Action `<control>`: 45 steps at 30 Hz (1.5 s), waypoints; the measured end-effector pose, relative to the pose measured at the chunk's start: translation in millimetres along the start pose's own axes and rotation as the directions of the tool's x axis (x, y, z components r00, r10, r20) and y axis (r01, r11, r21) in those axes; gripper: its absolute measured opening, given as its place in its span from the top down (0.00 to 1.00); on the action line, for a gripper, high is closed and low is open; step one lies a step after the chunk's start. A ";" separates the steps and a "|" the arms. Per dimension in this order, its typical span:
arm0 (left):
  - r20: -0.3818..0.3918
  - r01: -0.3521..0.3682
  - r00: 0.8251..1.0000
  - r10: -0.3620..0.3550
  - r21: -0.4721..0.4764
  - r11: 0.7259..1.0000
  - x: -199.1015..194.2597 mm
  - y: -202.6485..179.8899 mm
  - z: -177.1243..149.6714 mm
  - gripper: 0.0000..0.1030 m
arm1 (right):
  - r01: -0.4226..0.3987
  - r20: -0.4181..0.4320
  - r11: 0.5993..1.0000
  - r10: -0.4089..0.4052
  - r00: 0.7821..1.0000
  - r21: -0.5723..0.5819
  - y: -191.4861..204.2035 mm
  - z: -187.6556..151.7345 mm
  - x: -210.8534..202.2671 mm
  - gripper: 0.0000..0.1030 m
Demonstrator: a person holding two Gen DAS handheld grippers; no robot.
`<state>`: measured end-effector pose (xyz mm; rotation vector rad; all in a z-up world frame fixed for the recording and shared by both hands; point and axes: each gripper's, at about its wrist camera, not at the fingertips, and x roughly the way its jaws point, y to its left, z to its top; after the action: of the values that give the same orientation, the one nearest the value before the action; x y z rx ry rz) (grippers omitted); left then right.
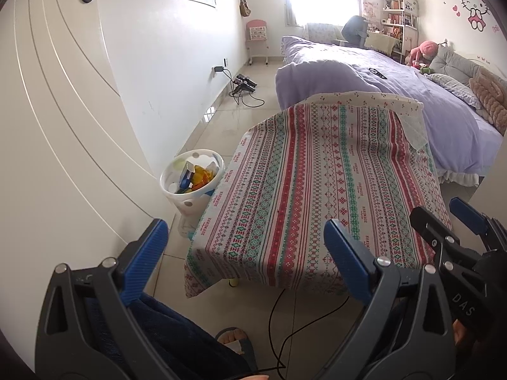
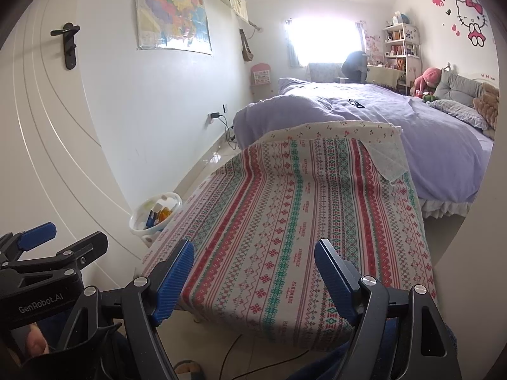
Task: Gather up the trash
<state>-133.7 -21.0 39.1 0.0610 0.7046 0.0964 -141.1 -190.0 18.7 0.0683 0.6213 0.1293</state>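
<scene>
A white trash bin (image 1: 190,183) with round holes stands on the floor left of the table and holds colourful wrappers and a blue box; it also shows in the right wrist view (image 2: 155,213). The table (image 1: 317,190) wears a striped patterned cloth with nothing on it; the right wrist view shows it too (image 2: 301,221). My left gripper (image 1: 245,253) is open and empty above the table's near left corner. My right gripper (image 2: 253,275) is open and empty above the table's near edge. Each gripper shows at the edge of the other's view.
A white door (image 2: 47,126) stands at left. A bed with a purple cover (image 1: 396,79) lies beyond the table. A charger and cables (image 1: 244,85) lie by the wall. A black cable (image 1: 285,332) runs on the floor by my foot.
</scene>
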 end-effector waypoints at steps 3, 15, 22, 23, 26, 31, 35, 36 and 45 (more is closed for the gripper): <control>-0.001 -0.001 1.000 0.001 -0.001 1.000 0.9 0.2 -0.2 0.04 | 0.002 0.006 1.000 -0.002 1.000 0.005 -0.2 -0.6 -0.8 0.22; -0.007 -0.002 1.000 0.002 0.002 1.000 2.6 -0.2 -1.7 0.04 | -0.005 -0.001 1.000 0.005 1.000 0.010 -0.3 -1.4 2.2 0.22; -0.009 -0.013 1.000 0.013 -0.011 1.000 4.3 2.9 -1.4 0.04 | -0.003 -0.005 1.000 0.003 1.000 0.013 1.5 -1.9 3.8 0.22; -0.008 -0.018 1.000 0.017 -0.014 1.000 4.2 3.4 -1.5 0.04 | -0.001 -0.005 1.000 0.001 1.000 0.014 2.1 -2.2 4.1 0.22; -0.006 -0.032 0.999 0.032 -0.014 0.999 4.3 3.5 -1.9 0.04 | -0.001 -0.006 1.000 0.001 1.000 0.015 3.1 -2.6 4.7 0.22; -0.009 -0.033 0.999 0.033 -0.024 0.999 5.9 5.4 -1.5 0.04 | 0.001 -0.004 1.000 -0.001 1.000 0.018 4.5 -3.2 5.1 0.22; -0.033 -0.017 0.999 0.016 -0.032 0.999 11.6 6.9 -2.0 0.04 | 0.001 -0.006 1.000 0.000 1.000 0.017 4.5 -3.2 5.2 0.22; -0.035 -0.015 0.999 0.014 -0.027 1.000 12.3 6.4 -2.3 0.04 | 0.000 -0.006 1.000 0.000 1.000 0.017 4.8 -3.5 5.2 0.22; -0.049 -0.007 0.999 0.005 -0.040 0.999 13.5 8.1 -4.3 0.04 | 0.003 -0.003 1.000 -0.003 1.000 0.020 6.1 -4.6 5.2 0.22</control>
<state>-126.9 -11.3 27.9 0.0228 0.7508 0.1178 -140.3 -183.2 12.6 0.0869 0.6257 0.1206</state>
